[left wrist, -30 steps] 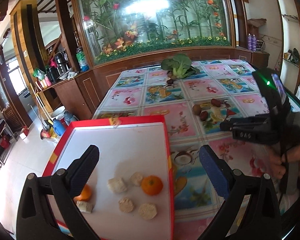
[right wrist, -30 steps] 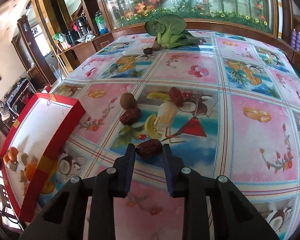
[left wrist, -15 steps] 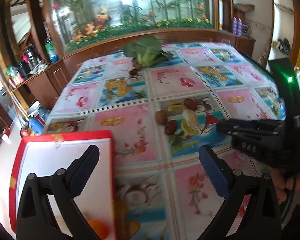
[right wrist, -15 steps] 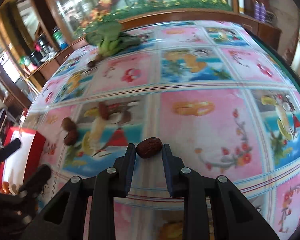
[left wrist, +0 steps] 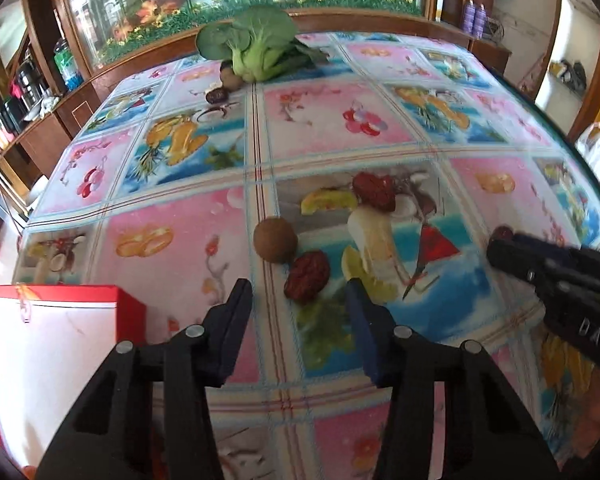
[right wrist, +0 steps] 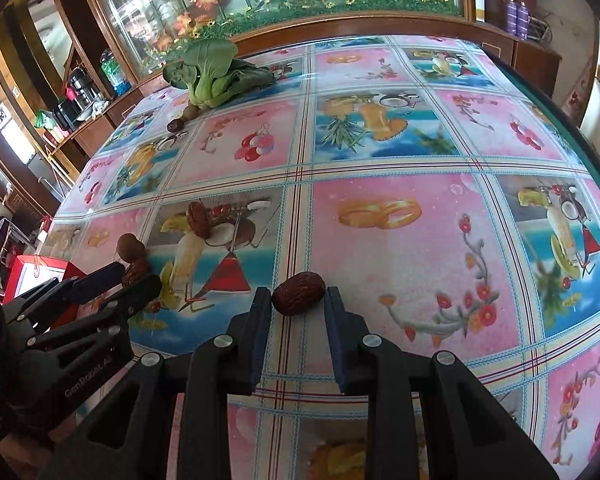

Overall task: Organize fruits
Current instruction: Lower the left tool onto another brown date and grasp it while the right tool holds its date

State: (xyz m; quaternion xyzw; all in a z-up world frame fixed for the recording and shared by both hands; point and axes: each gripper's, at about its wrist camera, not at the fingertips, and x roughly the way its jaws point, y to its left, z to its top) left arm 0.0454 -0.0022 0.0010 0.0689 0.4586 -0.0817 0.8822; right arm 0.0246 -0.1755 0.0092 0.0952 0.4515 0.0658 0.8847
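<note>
On the fruit-print tablecloth (left wrist: 172, 240) a dark red date (left wrist: 307, 276) lies between the fingertips of my left gripper (left wrist: 298, 294). The jaws are closing, with gaps still showing on both sides of the date. A round brown fruit (left wrist: 275, 239) sits just beyond it, and another date (left wrist: 374, 191) lies farther back. My right gripper (right wrist: 298, 298) is shut on a second date (right wrist: 300, 290) held just above the cloth. In the right wrist view the left gripper (right wrist: 136, 276) is at the left, straddling its date.
A red box with a white inside (left wrist: 56, 336) stands at the near left. A bok choy (left wrist: 256, 48) with two small dark fruits (left wrist: 224, 84) lies at the far edge. Wooden cabinets and a glass flower display stand behind the table.
My left gripper has swung right from over the red box, come down over the date by the brown fruit, and narrowed its jaws. The right gripper first carried its date rightward, then held still.
</note>
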